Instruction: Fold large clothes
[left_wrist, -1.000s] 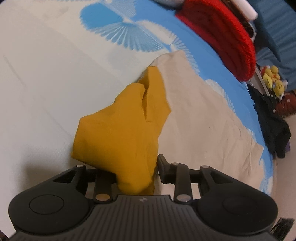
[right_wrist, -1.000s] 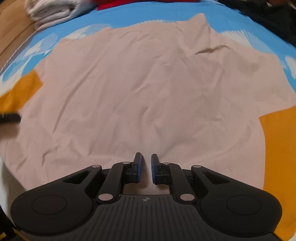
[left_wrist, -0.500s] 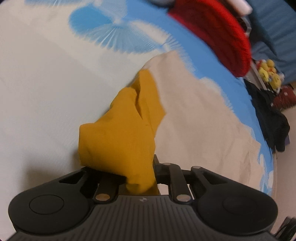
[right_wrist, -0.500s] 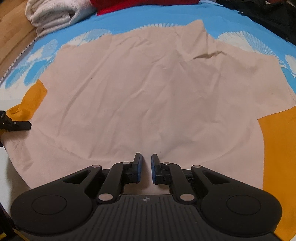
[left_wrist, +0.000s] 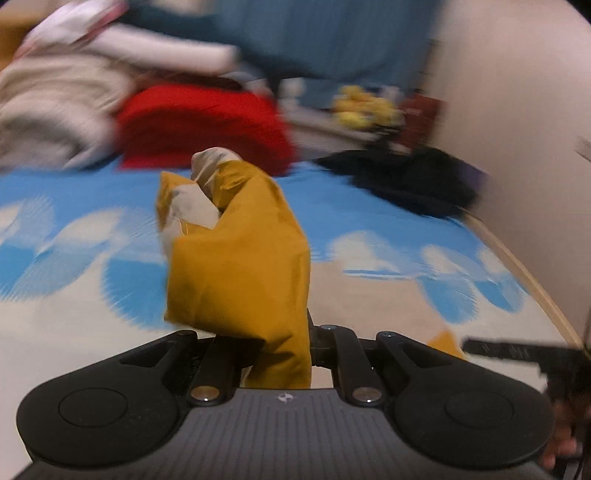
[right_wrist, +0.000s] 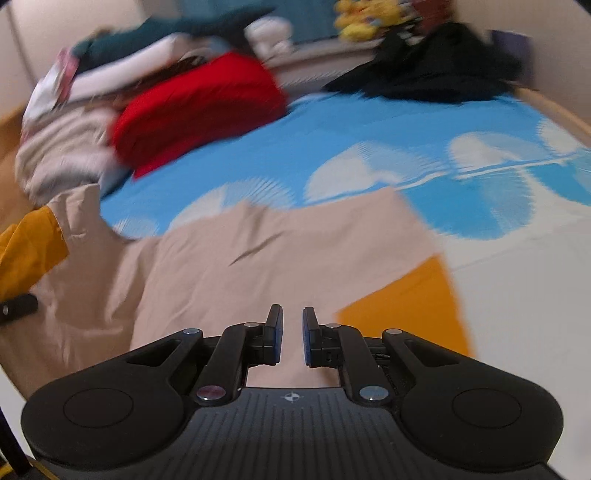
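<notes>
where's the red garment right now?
At the far end of the bed in both views: the red garment lies folded left of centre, beside the pale clothes pile, with the black clothing off to its right.

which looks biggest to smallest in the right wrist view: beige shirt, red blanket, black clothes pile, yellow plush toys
1. beige shirt, though it lies nearest the camera, so its lead is partly nearness
2. red blanket
3. black clothes pile; it looks close to the blanket and lies farther back, so that order is unsure
4. yellow plush toys
</notes>
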